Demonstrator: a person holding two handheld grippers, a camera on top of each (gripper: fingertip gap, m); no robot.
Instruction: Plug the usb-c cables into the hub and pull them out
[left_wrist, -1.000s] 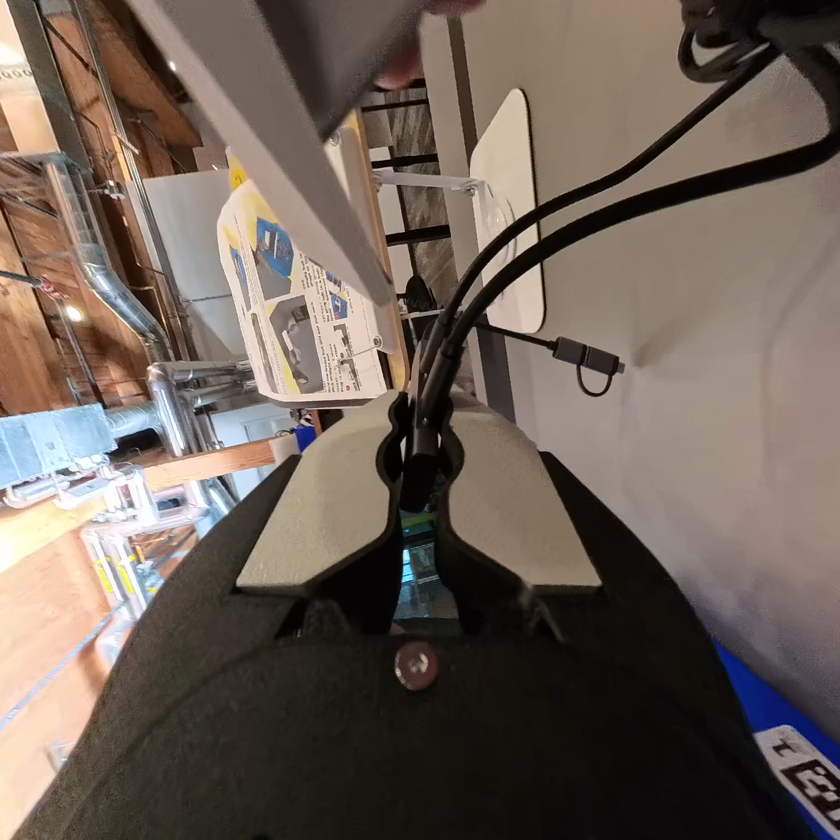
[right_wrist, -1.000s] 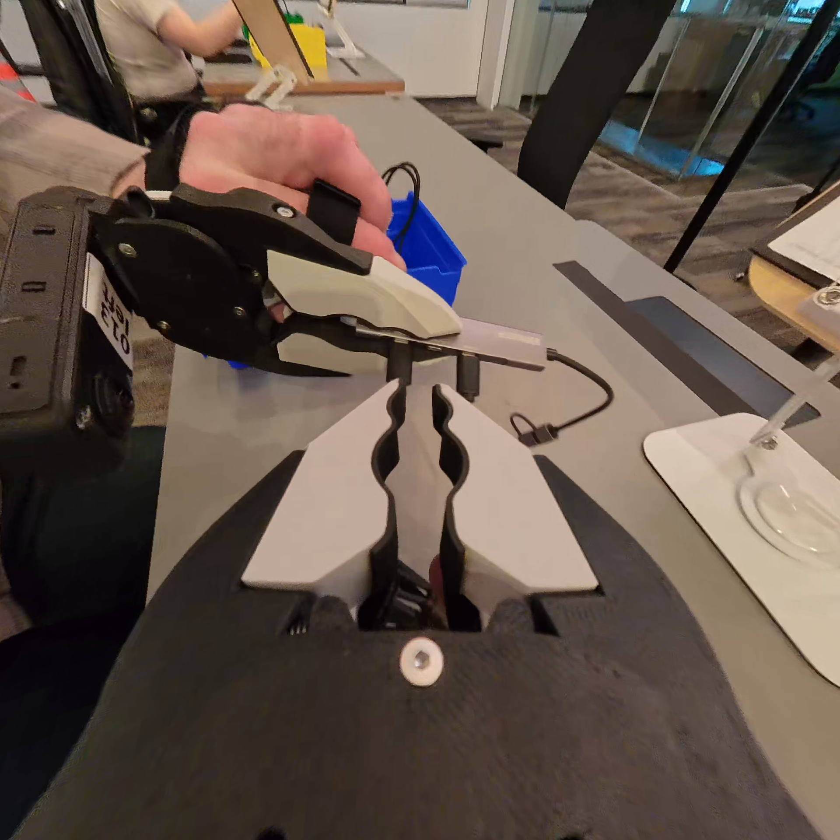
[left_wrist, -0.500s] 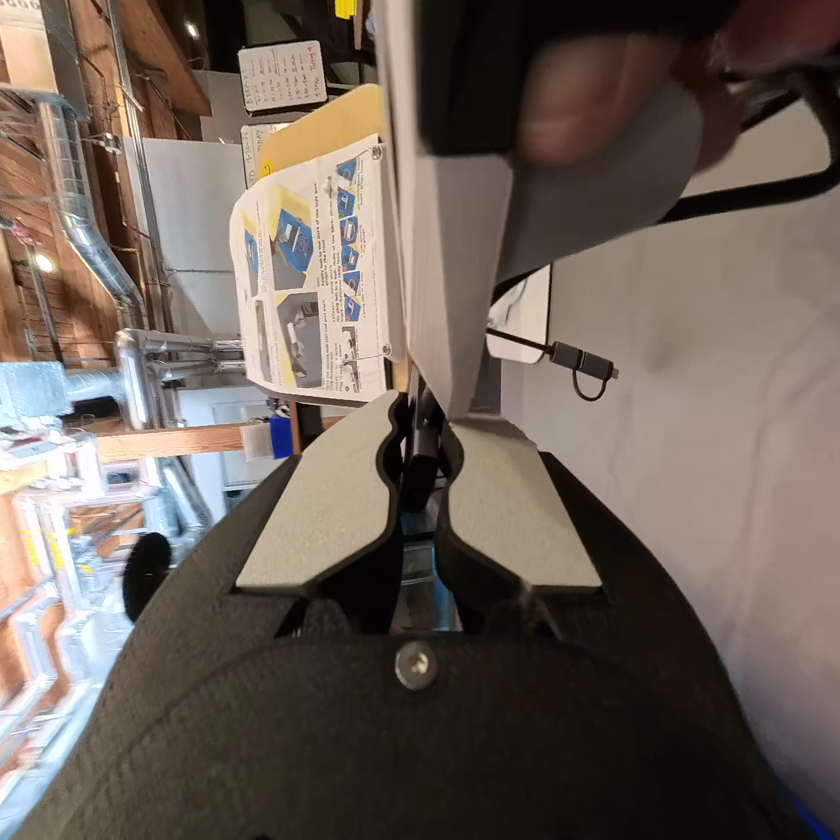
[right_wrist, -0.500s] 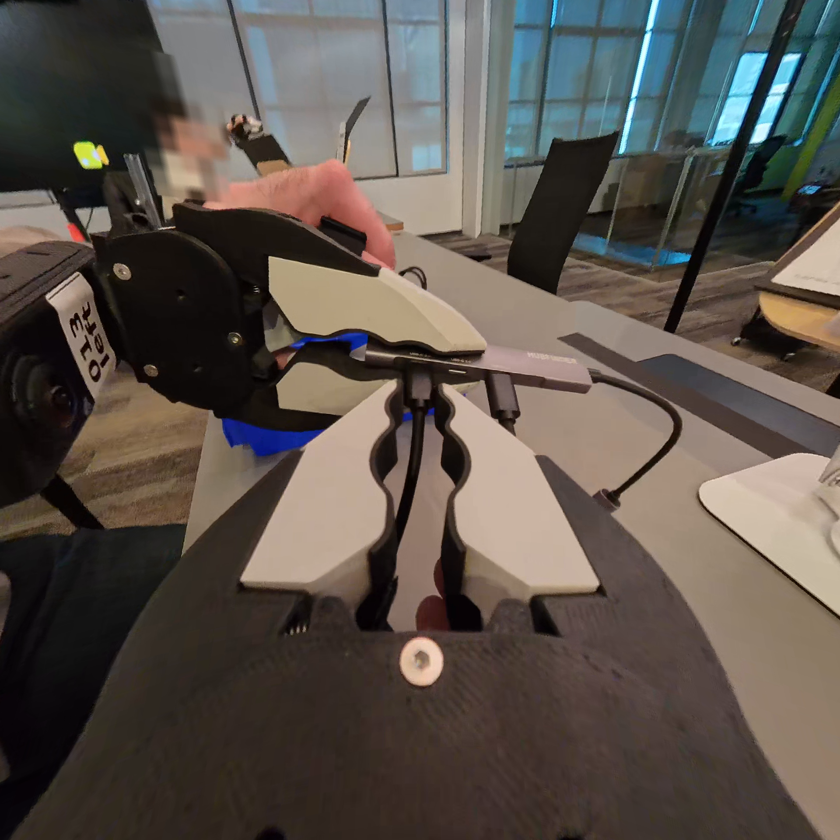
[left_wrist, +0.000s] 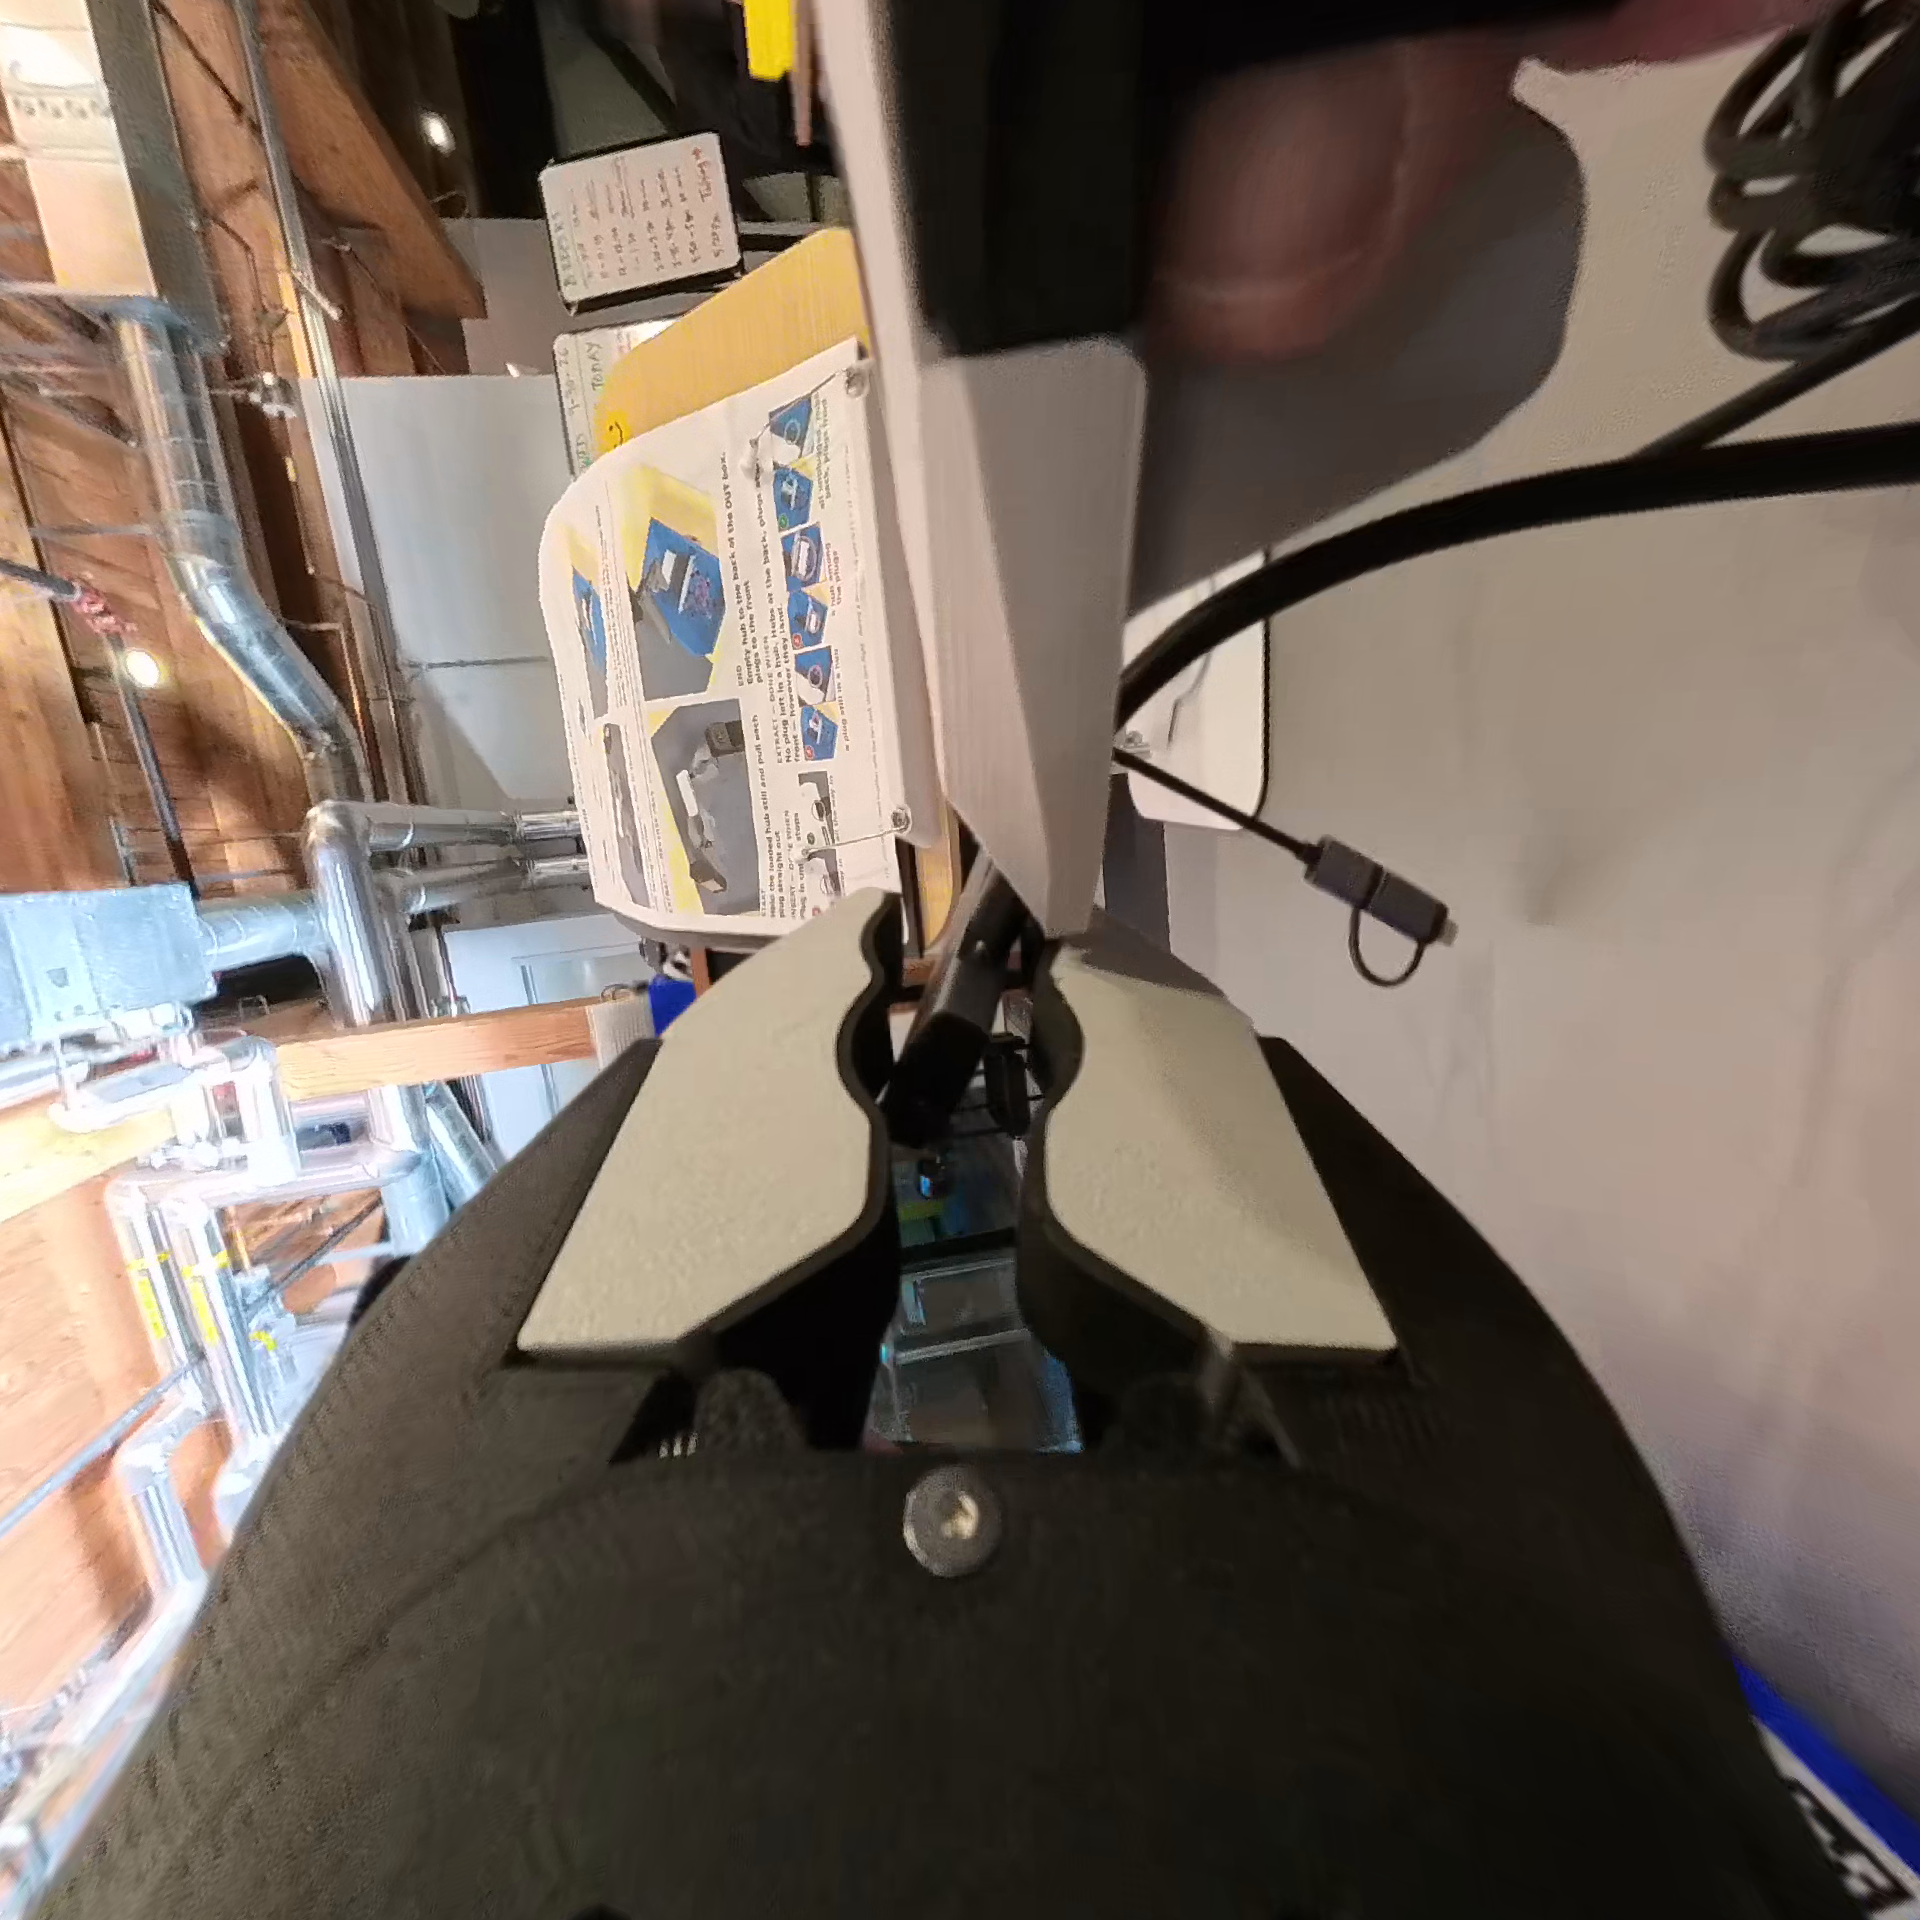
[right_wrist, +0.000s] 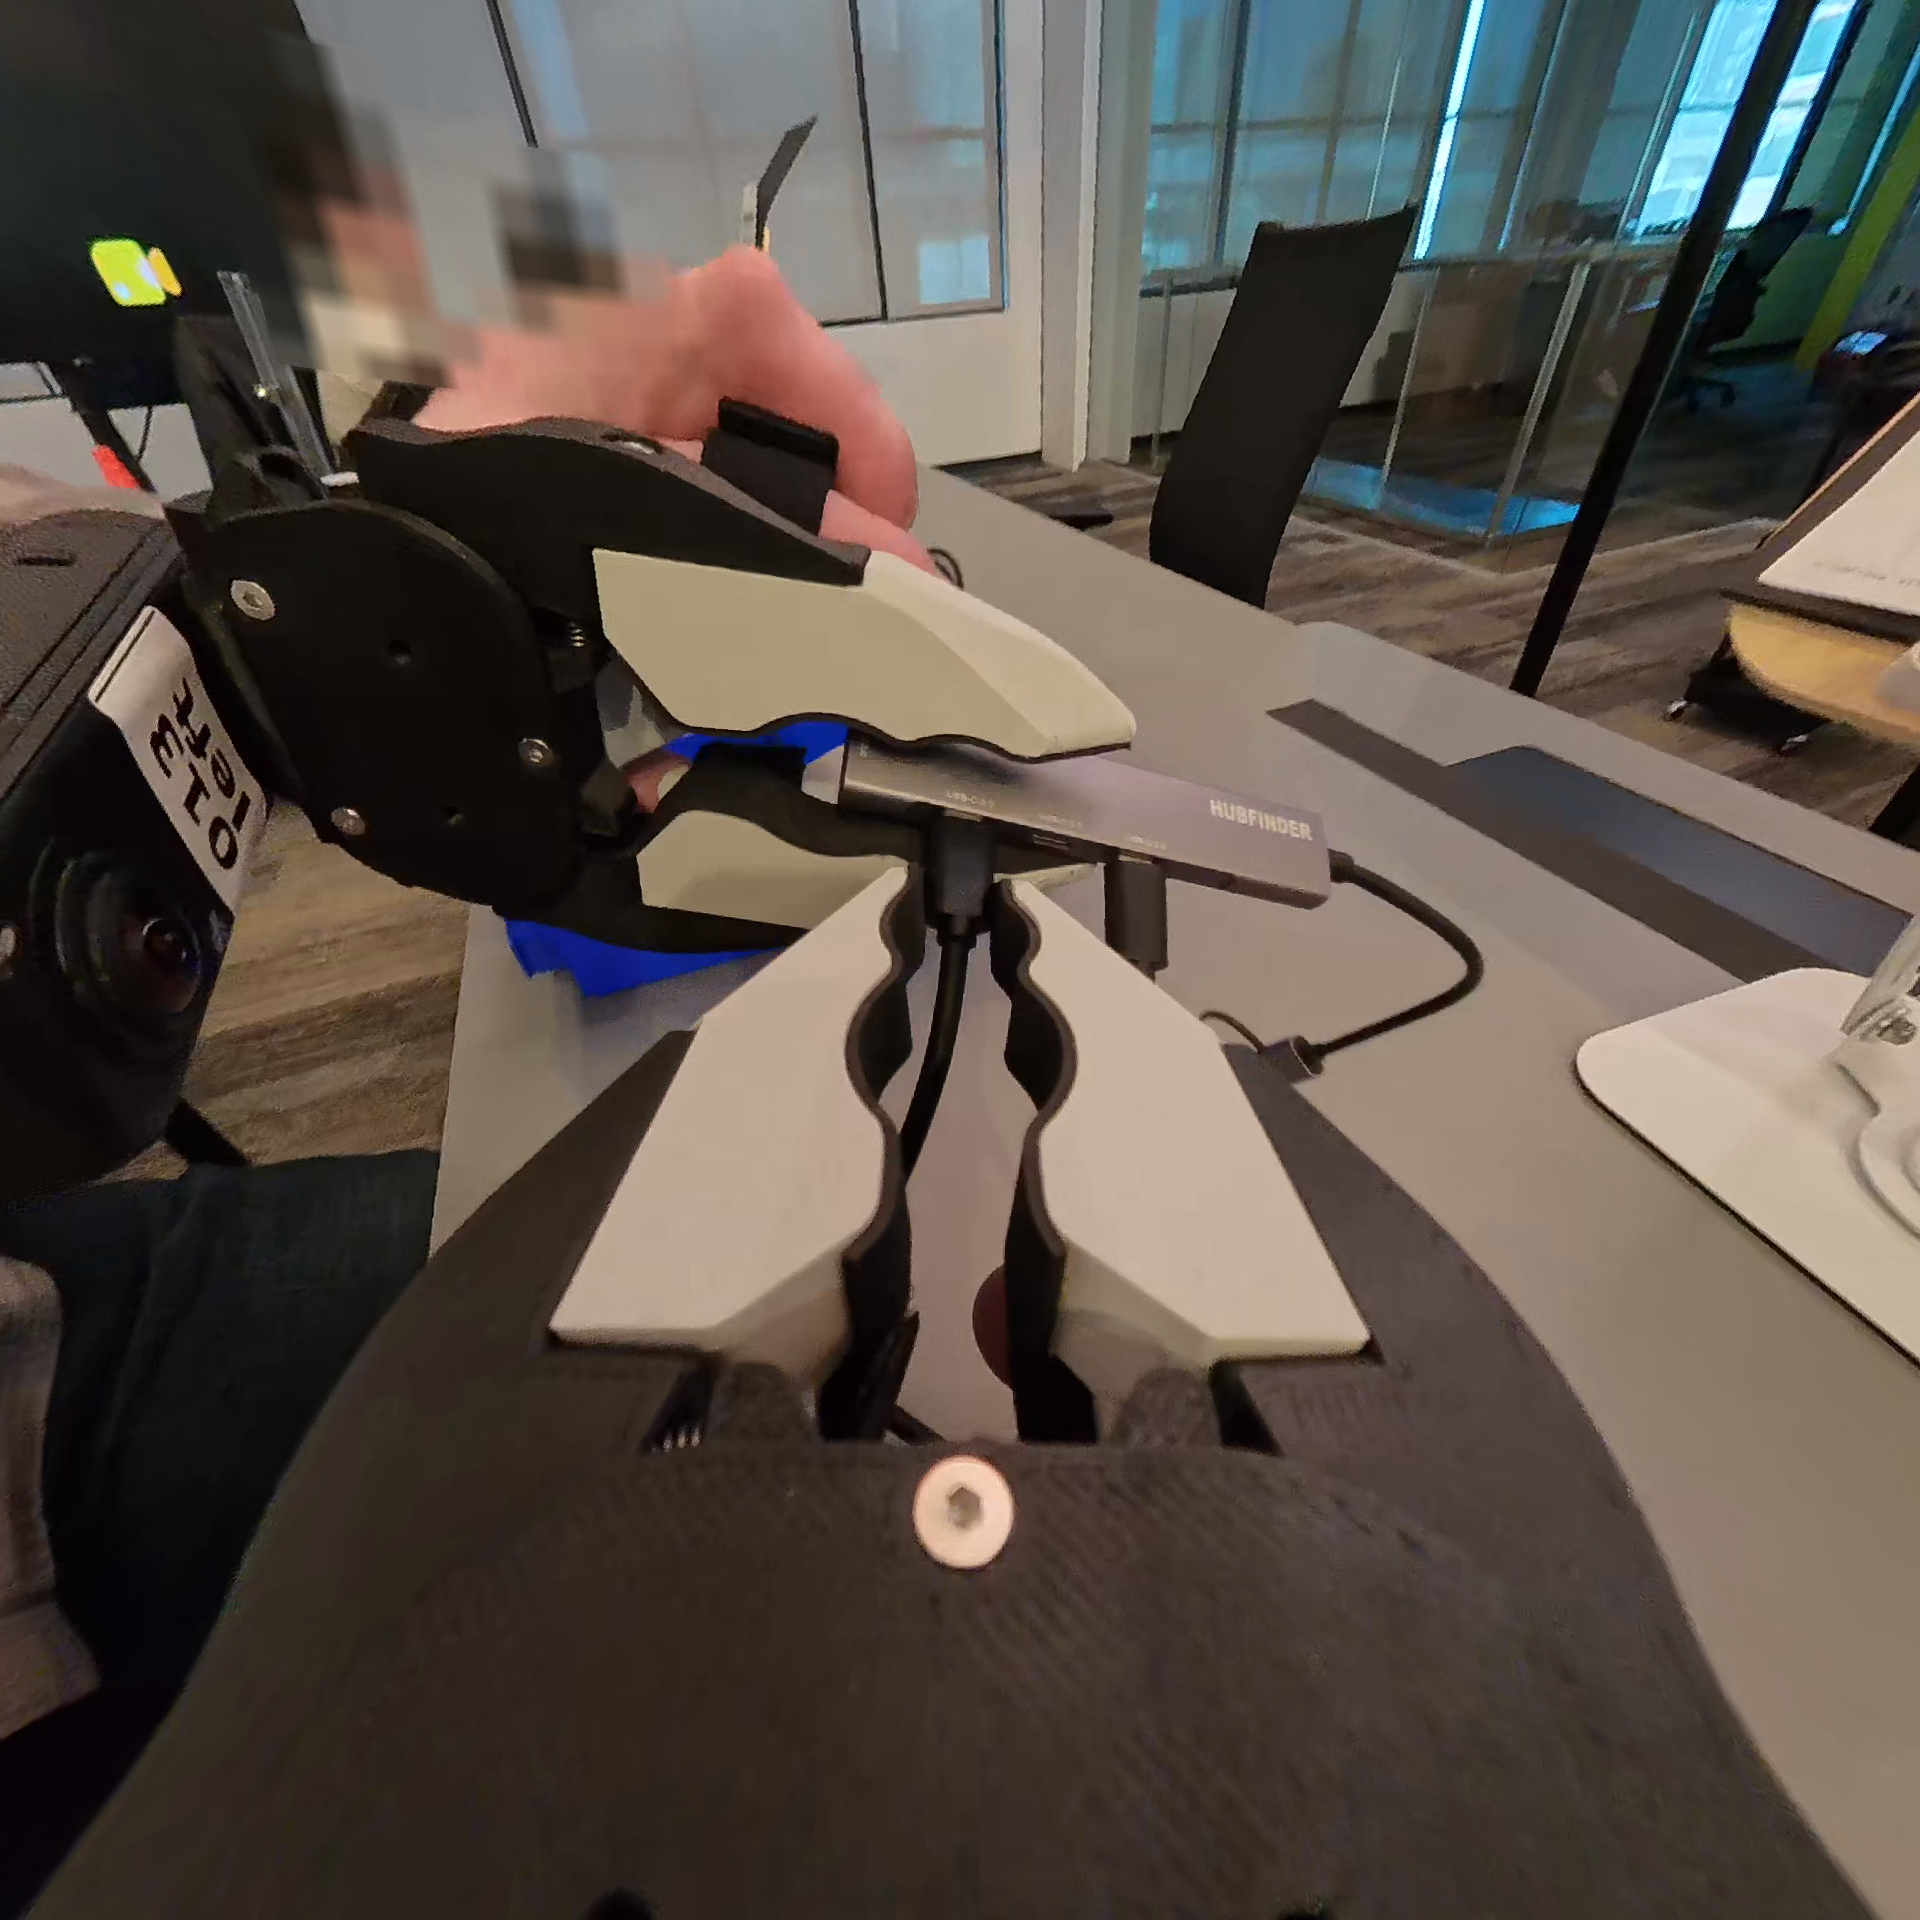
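My left gripper (left_wrist: 961, 966) is shut on the grey usb hub (right_wrist: 1091, 805), gripping its left end from above and below, and holds it above the grey table (right_wrist: 1558, 1455). The hub shows edge-on and tilted in the left wrist view (left_wrist: 940, 1029). Two black usb-c plugs sit in the hub's near side. My right gripper (right_wrist: 961, 894) has its tips on either side of the left plug (right_wrist: 961, 868), jaws a little apart. That plug's cable (right_wrist: 935, 1049) runs back between the fingers. The second plug (right_wrist: 1138, 914) hangs just to the right.
The hub's own short lead ends in a connector (right_wrist: 1299, 1055) lying on the table. A blue bin (right_wrist: 582, 961) sits behind my left gripper. A white pad with a stand (right_wrist: 1714, 1122) lies at the right. Coiled black cables (left_wrist: 1808, 187) lie on the table. Both grippers' tips are close together, under 4 cm apart.
My right gripper has moved forward to the hub, so the left plug and its cable now sit between its fingers. Its jaw gap looks unchanged. My left gripper still holds the hub, slightly higher.
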